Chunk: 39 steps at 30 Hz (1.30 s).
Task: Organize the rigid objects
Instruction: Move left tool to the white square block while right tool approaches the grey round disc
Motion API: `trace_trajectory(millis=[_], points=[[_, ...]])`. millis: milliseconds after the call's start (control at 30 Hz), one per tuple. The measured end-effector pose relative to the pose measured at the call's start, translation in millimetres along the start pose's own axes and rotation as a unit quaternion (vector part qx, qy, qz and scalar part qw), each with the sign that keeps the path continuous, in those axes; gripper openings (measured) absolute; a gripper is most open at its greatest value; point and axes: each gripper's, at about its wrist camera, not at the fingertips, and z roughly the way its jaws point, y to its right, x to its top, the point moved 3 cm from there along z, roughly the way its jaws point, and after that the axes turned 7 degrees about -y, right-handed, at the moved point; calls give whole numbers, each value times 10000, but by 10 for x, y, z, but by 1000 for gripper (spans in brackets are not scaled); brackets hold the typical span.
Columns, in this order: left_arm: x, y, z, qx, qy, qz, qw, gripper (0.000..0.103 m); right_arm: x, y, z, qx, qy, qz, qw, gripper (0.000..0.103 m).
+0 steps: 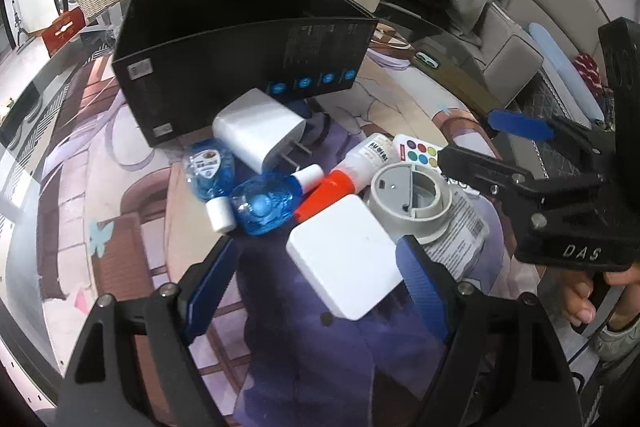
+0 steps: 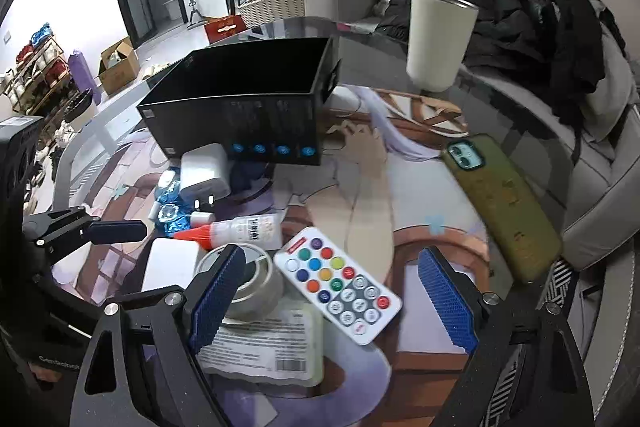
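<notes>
Left wrist view: two blue bottles, one charger and one black box are seen on the desk; the left gripper, angled down, straddles one white square box, fingers apart, contact unclear. Right wrist view: one remote lies between the right gripper's wide-open, empty fingers.

even indoor light, sharp, fisheye-warped edges

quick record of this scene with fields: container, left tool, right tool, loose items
container: black box, open top, nothing visible inside
left tool: open, straddling white square box, pads not pressing
right tool: open, over remote
loose items: white charger, two blue bottles, glue bottle, grey round part, phone
</notes>
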Motion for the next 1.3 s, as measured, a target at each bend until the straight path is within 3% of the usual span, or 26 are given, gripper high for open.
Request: trace_trajectory(millis=[267,400,533,667,733,900,1300], points=[[47,84,94,26,-131,38,9999,83,-75,20,59,-63,-121,-51,9999,90],[40,66,87,13,-92,78,9999,82,-81,37,58,126,-170,29,9998,90],[-2,22,41,-155,-69,87,9998,63,-74,-22,64,149,-176,-46,9997,90],[-58,-45,-13,-176,-61,81,9998,59,-62,-88,99,313,-234,-35,9992,90],[-79,-86,-38,-144,-38,62,9999,52,-53,-138,118,457,-289,-39,9985,84],[-157,-245,-109,-87,6,-65,9999,49,-33,-307,134,581,-319,-185,9976,72],[-245,-421,-174,44,11,-169,9998,47,-81,-609,283,990,-644,-407,9922,69]])
